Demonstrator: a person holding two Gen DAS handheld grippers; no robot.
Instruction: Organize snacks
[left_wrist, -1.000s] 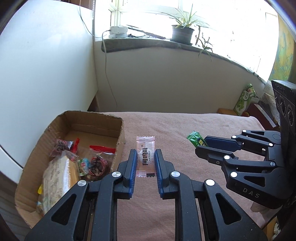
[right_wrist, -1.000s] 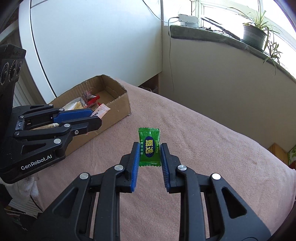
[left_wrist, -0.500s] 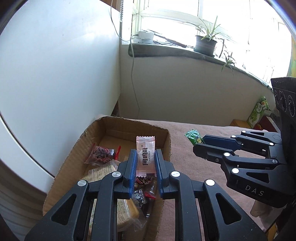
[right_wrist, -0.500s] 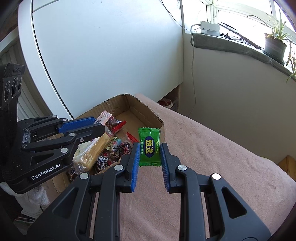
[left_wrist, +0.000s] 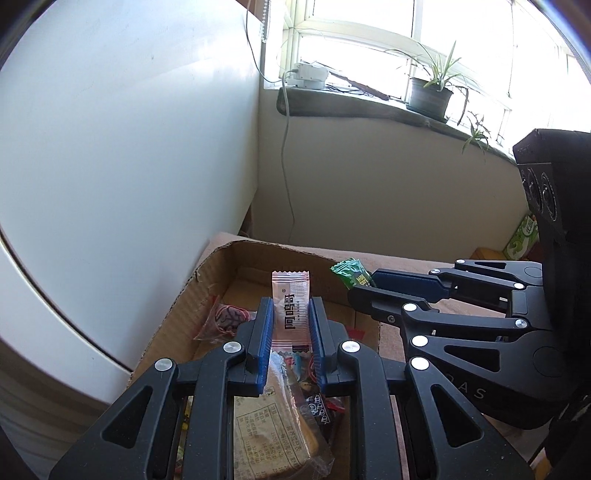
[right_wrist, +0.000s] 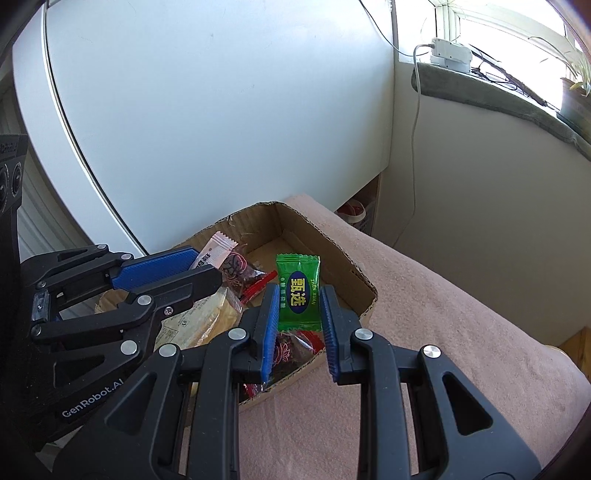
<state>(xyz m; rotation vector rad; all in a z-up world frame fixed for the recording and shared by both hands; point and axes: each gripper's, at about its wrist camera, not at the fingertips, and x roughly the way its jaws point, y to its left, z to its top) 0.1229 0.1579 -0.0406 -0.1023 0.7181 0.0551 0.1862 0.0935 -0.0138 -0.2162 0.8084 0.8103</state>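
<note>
- Pinching a pink-white candy sachet upright between its blue pads, left gripper hangs over the cardboard box.
- Box holds wrapped snacks, including a clear-wrapped cake.
- Right gripper clamps a green candy above the box's near right wall, over the pink cloth.

Two tools, one cardboard box, one pink sachet, one green candy.
</note>
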